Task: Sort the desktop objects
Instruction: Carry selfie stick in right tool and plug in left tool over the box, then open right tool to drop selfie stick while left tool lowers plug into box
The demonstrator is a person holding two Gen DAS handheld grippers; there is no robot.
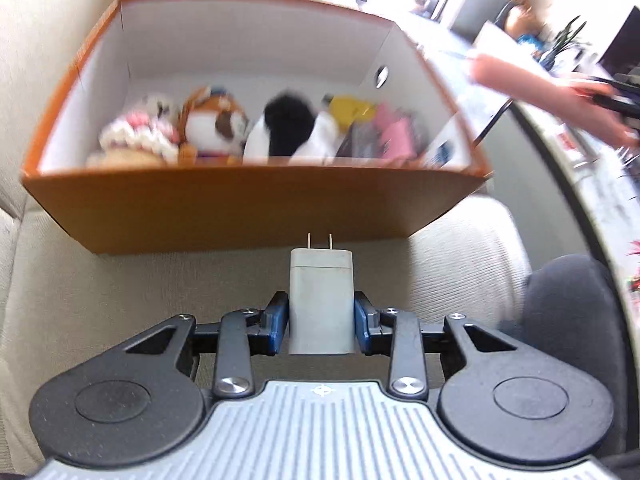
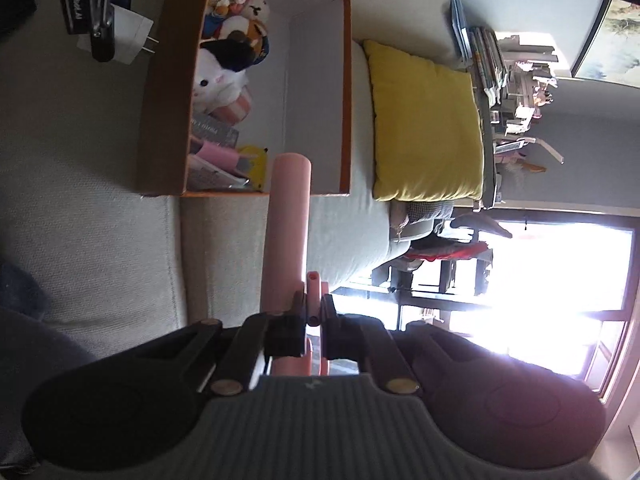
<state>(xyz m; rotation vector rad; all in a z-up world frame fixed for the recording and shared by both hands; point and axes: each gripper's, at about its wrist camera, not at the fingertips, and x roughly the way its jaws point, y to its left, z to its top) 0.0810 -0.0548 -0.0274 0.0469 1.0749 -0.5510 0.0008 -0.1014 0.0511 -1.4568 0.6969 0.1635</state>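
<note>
My left gripper (image 1: pixel 321 306) is shut on a white plug-in charger (image 1: pixel 321 280), prongs pointing away, held just short of the near wall of an orange cardboard box (image 1: pixel 240 208). The box stands on a beige sofa and holds plush toys (image 1: pixel 212 124), a black-and-white plush (image 1: pixel 288 128), and pink and yellow items. My right gripper (image 2: pixel 316 306) is shut on the thin ring end of a pink cylindrical object (image 2: pixel 290 216), whose far end reaches toward the box's (image 2: pixel 164 120) open side. In the right wrist view the left gripper (image 2: pixel 104 20) and charger (image 2: pixel 134 36) sit at top left.
A yellow cushion (image 2: pixel 428 128) leans on the sofa back beyond the box. A person's forearm (image 1: pixel 540 92) stretches over a dark-edged table (image 1: pixel 560 184) on the right. A dark-clothed knee (image 1: pixel 572 312) rests on the sofa seat (image 1: pixel 120 280). A bright window (image 2: pixel 540 292) fills the far side.
</note>
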